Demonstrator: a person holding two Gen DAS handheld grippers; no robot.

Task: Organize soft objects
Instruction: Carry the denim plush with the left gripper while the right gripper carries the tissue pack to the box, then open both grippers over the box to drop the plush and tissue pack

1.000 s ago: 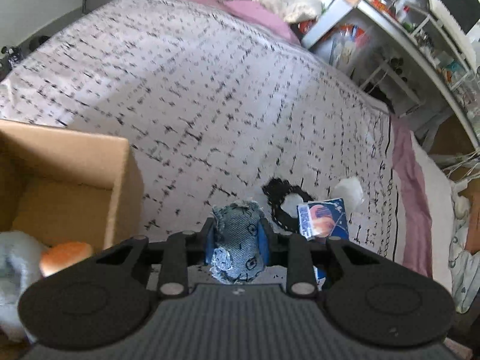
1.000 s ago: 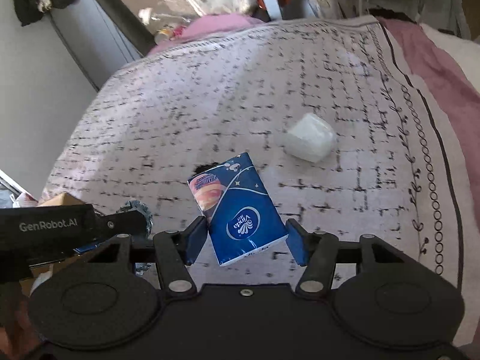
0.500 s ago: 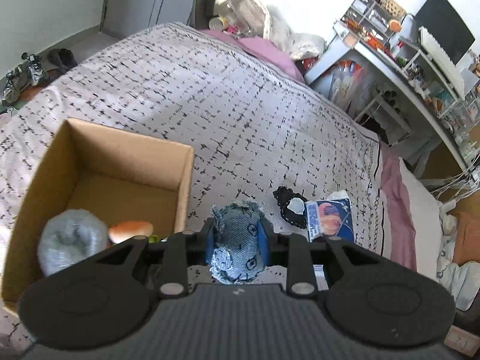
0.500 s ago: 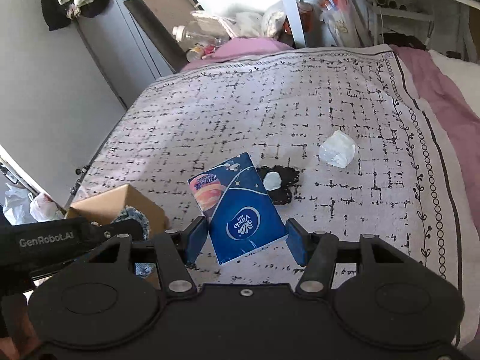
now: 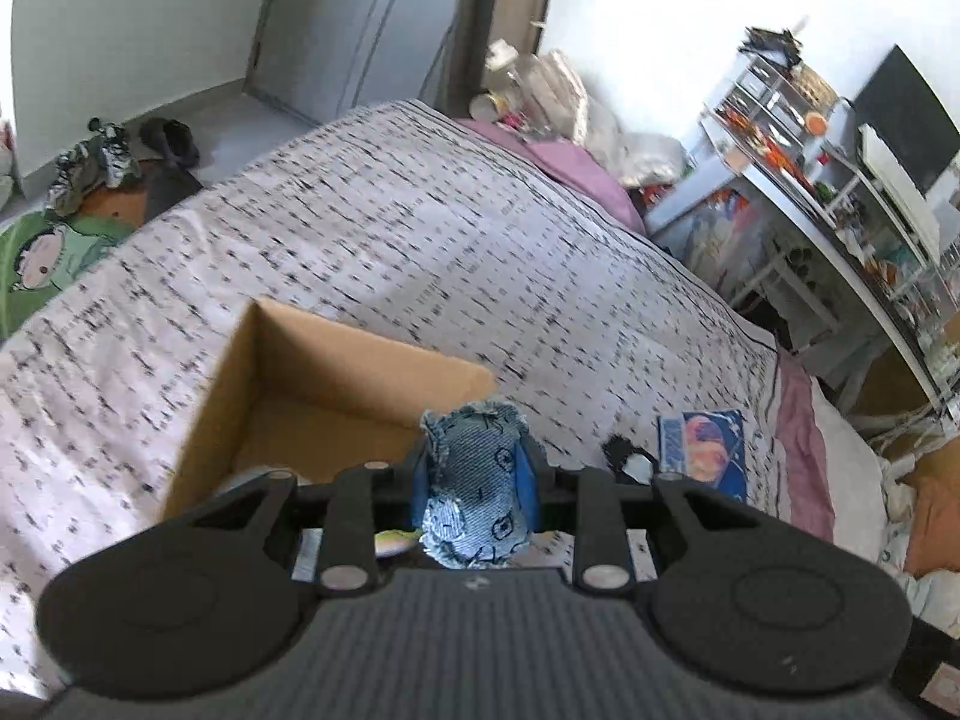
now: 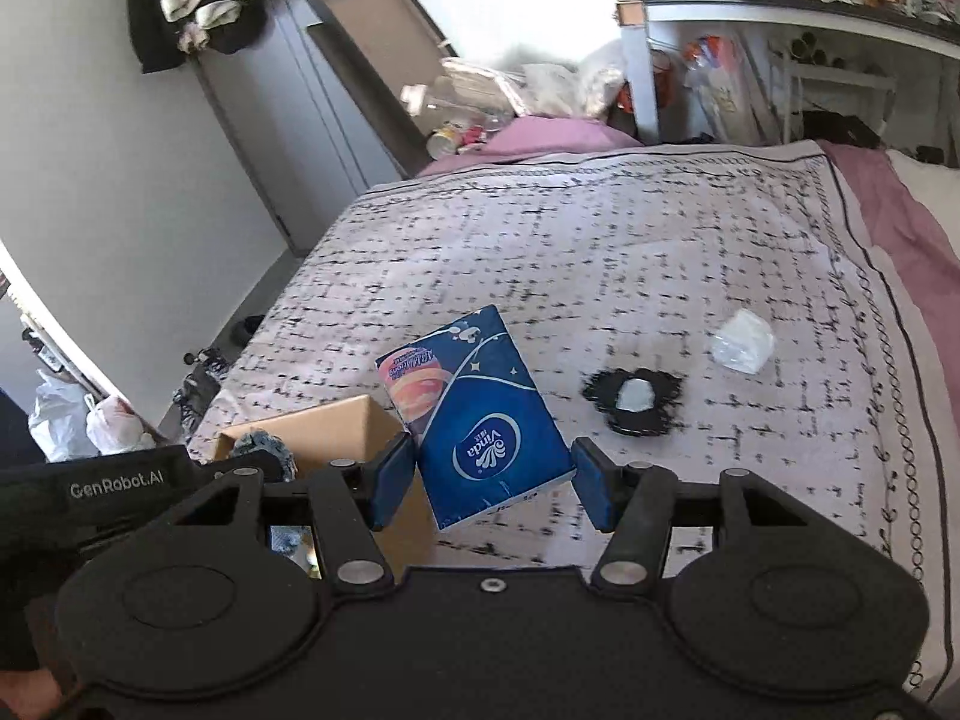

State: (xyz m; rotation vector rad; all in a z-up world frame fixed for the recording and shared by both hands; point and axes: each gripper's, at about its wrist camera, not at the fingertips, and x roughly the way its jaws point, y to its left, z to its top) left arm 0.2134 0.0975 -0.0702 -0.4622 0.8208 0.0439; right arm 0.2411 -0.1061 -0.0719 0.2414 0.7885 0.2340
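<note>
Left tongs (image 5: 474,483) pinch a denim pouch (image 5: 471,492) above the cardboard box (image 5: 336,360); right tongs (image 6: 492,480) clamp a tissue pack (image 6: 480,420) over the patterned bed (image 6: 600,252), cluttered desk (image 6: 780,12) beyond.

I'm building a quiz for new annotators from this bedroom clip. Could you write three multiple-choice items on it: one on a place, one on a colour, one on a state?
1. Where does the cardboard box stand?
A. on the patterned bedspread
B. on the floor
C. on the desk

2. What is the main colour of the tissue pack in the right tongs?
A. red
B. dark blue
C. green

3. How are the left tongs?
A. wide open and empty
B. shut on the denim pouch
C. shut on a white cup

Answers:
1. A: in the left wrist view the bedspread surrounds the box.
2. B: the right wrist view shows a dark blue wrapper with a white logo and an orange corner picture.
3. B: the blue pads press both sides of the pouch in the left wrist view.
</note>
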